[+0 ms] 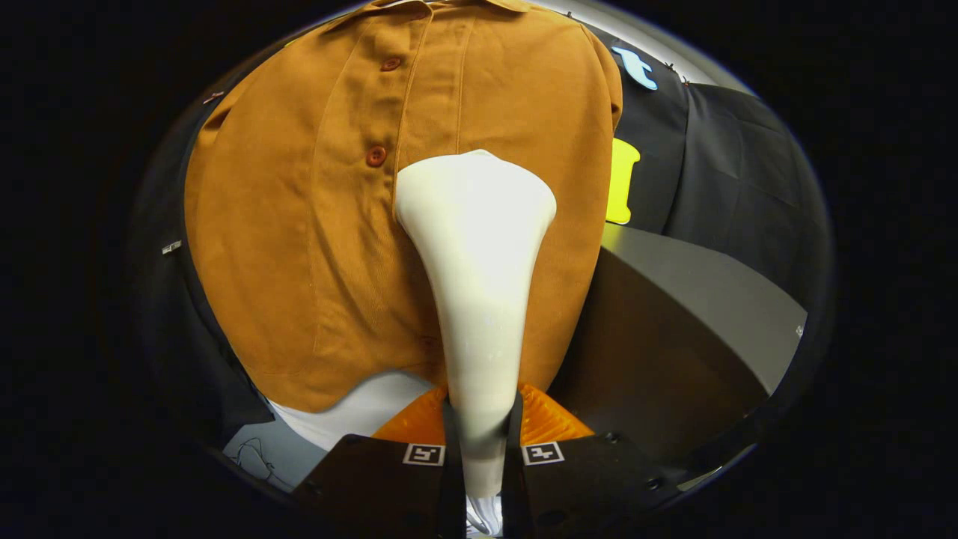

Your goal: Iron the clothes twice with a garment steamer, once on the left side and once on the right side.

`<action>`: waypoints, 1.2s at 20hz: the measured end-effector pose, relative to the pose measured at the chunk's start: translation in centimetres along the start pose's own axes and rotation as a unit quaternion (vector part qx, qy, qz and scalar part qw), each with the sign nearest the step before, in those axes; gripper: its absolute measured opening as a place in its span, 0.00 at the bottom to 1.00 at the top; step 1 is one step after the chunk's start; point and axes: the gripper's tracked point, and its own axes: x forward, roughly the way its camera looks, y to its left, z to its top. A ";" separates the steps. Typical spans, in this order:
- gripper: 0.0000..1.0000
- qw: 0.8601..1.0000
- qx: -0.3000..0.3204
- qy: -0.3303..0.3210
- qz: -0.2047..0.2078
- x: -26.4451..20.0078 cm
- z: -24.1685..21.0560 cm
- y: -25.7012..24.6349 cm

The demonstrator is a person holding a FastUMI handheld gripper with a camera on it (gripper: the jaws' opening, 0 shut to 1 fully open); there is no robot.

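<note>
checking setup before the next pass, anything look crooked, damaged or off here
Nothing stands out. The brown button-up shirt hangs flat with no visible damage, and the white garment steamer is gripped between both gripper fingers, its head held to the shirt beside the button placket.

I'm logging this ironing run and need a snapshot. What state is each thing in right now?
Gripper: shut on the steamer's handle, a finger on each side.
Steamer: held upright, its wide head up against the shirt, just right of the button strip.
Shirt: hanging, front facing the gripper, the visible buttons fastened.
Buttons: done up.
</note>
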 end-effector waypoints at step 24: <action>0.22 0.994 0.022 -0.101 0.030 -15.2 10.6 2.0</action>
